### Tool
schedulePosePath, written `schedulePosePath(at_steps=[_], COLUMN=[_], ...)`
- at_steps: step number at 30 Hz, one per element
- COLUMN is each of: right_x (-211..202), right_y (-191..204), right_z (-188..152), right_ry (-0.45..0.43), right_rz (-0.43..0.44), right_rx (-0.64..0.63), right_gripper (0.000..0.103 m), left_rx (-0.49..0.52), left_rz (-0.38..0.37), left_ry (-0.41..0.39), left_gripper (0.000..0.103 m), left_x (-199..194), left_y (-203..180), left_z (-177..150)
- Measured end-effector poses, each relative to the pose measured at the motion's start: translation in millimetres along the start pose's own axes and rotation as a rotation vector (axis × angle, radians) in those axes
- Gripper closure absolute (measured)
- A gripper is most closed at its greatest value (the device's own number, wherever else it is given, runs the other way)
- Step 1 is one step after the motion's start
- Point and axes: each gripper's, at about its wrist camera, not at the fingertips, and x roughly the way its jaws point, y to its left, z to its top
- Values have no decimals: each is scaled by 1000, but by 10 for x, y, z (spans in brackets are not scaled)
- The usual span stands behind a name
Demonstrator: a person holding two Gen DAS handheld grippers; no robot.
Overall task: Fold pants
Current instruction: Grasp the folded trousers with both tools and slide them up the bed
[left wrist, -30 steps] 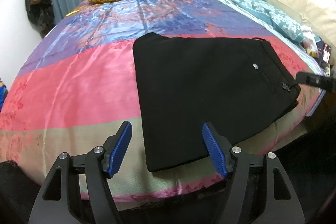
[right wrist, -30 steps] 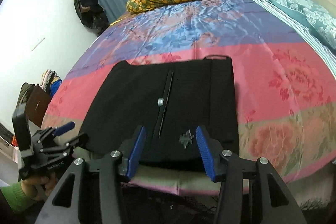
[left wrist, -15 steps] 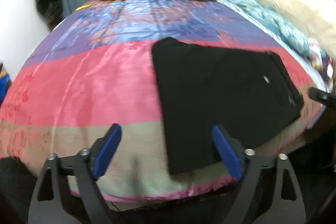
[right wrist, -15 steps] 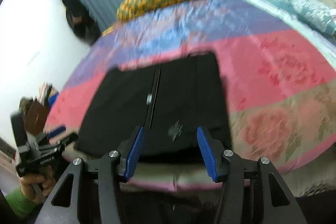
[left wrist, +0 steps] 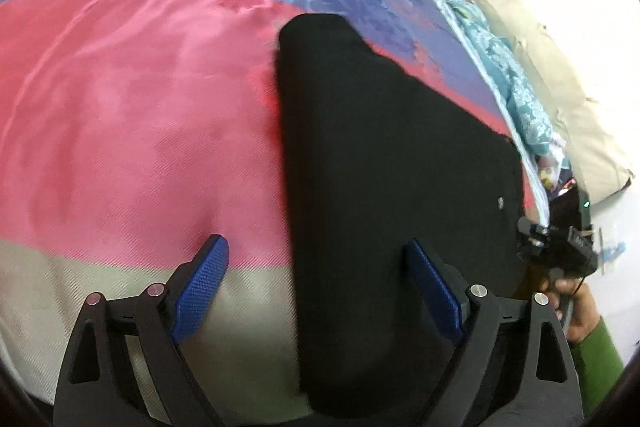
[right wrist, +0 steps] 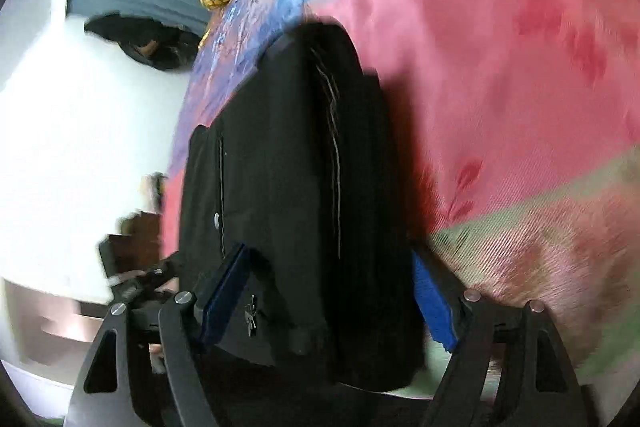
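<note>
Compared to a second ago both cameras are sitting way closer and lower over the folded black pants point(left wrist: 392, 163), which are now filling most of each view instead of lying out ahead on the pink-and-blue bedspread point(left wrist: 132, 115). The left gripper point(left wrist: 316, 287) is hanging wide with nothing pinched, its jaws having just been opening, straddling the near left edge of the pants. The right gripper point(right wrist: 332, 299) has been spreading too and is standing wide around the near waistband end, pads not squeezing anything.
</note>
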Motion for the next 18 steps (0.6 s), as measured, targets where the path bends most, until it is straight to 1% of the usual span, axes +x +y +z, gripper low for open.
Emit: schedulePosePath(at_steps=[1, 2, 3, 4, 6, 7, 10, 13, 15, 18], right_x=[5, 12, 26, 28, 4, -28, -96, -83, -40, 55], right_y=[13, 28, 32, 26, 44, 99, 236, 421, 518, 716], right_z=[-6, -6, -9, -9, -17, -33, -60, -76, -33, 138], right_ry=[-2, 6, 21, 33, 26, 13, -12, -12, -9, -17], right_rz=[11, 19, 27, 40, 70, 72, 98, 117, 136, 171], right_rx=[-11, -20, -26, -31, -42, -71, -115, -155, -167, -185], right_gripper=[24, 28, 43, 53, 61, 62, 66, 67, 68, 68], left_rx=[-5, -19, -28, -16, 4, 8, 23, 46, 59, 49], left_rz=[-24, -74, -59, -37, -28, -31, -31, -39, -40, -48], left_ry=[9, 34, 34, 16, -7, -20, -62, -101, -126, -155], left_gripper=[38, 57, 64, 73, 81, 83, 84, 84, 84, 84], left_x=[33, 99, 123, 123, 80, 36, -128, -323, -445, -559], left_y=[-23, -54, -78, -127, -179, -197, -234, -243, -216, -144], left_z=[15, 28, 41, 48, 57, 54, 78, 151, 255, 531])
